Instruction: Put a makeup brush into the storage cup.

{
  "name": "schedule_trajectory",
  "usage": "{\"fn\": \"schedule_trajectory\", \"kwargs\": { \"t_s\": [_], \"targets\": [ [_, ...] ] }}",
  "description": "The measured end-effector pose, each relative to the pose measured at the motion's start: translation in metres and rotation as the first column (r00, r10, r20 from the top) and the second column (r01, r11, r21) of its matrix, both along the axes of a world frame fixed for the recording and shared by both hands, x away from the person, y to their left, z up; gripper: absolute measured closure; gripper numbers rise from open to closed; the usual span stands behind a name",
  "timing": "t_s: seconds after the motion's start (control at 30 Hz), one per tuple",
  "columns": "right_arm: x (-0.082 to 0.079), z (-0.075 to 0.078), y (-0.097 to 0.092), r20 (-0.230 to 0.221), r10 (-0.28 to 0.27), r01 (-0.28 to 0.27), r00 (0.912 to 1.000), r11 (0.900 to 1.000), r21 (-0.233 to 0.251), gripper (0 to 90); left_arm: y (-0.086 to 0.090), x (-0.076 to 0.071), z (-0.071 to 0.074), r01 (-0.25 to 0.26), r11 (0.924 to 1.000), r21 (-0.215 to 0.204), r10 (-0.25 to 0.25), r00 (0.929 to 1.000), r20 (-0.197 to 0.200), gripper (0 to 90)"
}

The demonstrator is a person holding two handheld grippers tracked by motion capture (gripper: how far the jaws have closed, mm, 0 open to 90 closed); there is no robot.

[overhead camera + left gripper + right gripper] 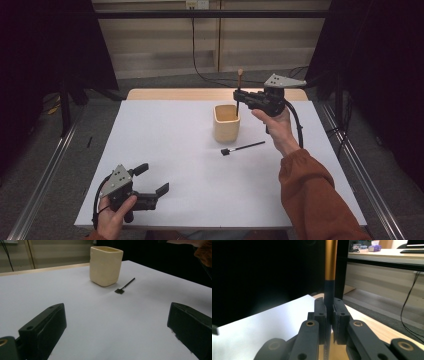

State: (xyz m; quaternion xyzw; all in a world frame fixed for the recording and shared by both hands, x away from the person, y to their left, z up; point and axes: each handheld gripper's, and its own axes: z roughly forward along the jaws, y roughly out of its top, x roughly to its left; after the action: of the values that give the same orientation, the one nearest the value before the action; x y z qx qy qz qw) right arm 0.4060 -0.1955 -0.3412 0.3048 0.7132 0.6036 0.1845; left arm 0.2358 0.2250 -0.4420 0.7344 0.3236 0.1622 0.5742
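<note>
Right hand-held gripper (239,96) clamps brush (239,92) above cup (226,123).

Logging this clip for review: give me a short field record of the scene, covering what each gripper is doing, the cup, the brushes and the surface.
right gripper: shut on the upright brush, black lower part between the jaws, tan end up
upright brush position: over the cup, lower end at its opening
cup: cream, upright, open top, on the white table
loose brush: black, lying flat on the table beside the cup, apart from it
left gripper: jaws wide open, nothing between them, at the near left of the table
</note>
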Motion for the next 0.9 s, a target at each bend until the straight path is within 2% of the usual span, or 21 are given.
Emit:
{"fn": "schedule_trajectory", "kwargs": {
  "t_s": [0.17, 0.4, 0.7, 0.9],
  "targets": [
    [0.013, -0.001, 0.005, -0.005, -0.023, 0.023, 0.9997, 0.9997, 0.007, 83.8, 0.001, -0.001, -0.001, -0.001, 1.0000, 0.001, 0.001, 1.0000, -0.006, 2.1],
    [0.020, -0.008, 0.010, -0.016, -0.028, 0.028, 0.9995, 0.9993, -0.024, 83.8, 0.003, -0.002, 0.000, -0.005, 1.0000, -0.005, 0.005, 1.0000, 0.001, 2.1],
    [0.022, -0.016, 0.013, -0.023, -0.022, 0.021, 0.9995, 0.9993, -0.030, 83.8, 0.003, -0.001, 0.001, -0.004, 0.9999, -0.015, 0.004, 1.0000, 0.007, 2.1],
    [0.023, -0.028, 0.016, -0.038, -0.024, 0.023, 0.9990, 0.9991, -0.037, 83.8, 0.004, 0.000, 0.001, 0.002, 1.0000, 0.000, -0.002, 1.0000, 0.005, 2.1]
  ]
}}
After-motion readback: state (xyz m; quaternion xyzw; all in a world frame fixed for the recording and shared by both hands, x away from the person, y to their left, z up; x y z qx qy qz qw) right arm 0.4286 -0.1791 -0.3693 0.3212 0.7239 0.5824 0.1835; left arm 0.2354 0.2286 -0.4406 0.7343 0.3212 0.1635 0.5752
